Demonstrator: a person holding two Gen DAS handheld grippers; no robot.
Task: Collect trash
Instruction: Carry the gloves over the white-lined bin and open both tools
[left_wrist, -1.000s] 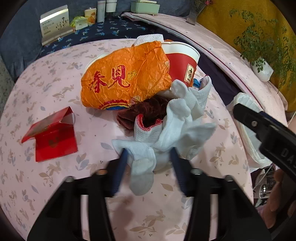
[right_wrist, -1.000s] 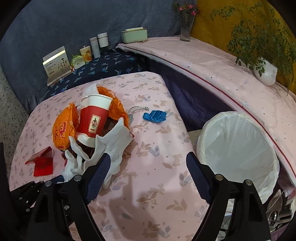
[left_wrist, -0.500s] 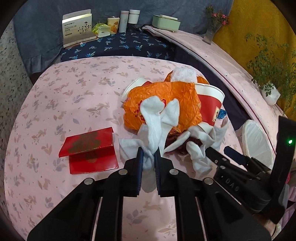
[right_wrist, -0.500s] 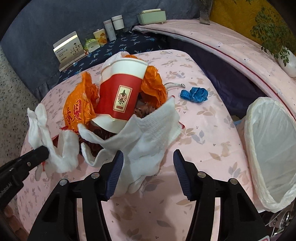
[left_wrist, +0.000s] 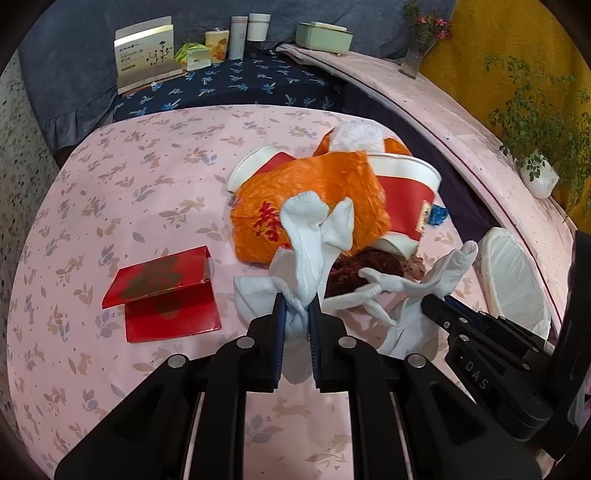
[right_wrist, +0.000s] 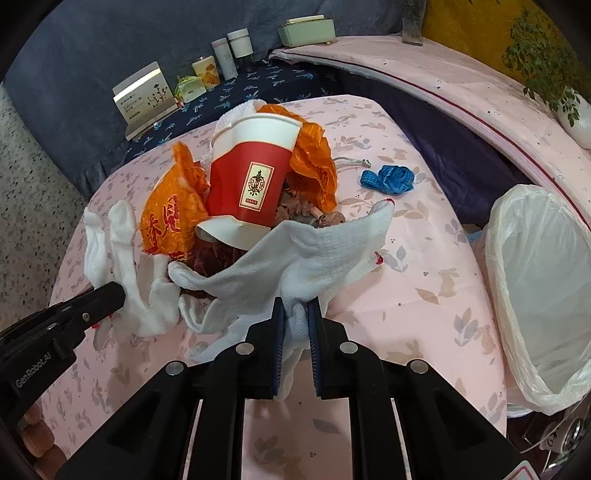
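My left gripper is shut on a white glove, which it holds bunched between its pads just above the pink tablecloth. My right gripper is closing its jaws onto a second white glove, and the pads pinch the fabric. Both gloves hang at the near side of a trash pile: an orange plastic bag, a red paper cup and a dark brown wad. In the right wrist view the left gripper shows at the left with its glove.
A bin with a white liner stands off the table's right edge. A red folded card lies left of the pile, a blue strap behind it. Boxes and jars line the dark cloth at the back. A potted plant stands right.
My left gripper shut on the first glove and lifted it slightly. My right gripper came down to the pile and closed from wide open onto the second glove.
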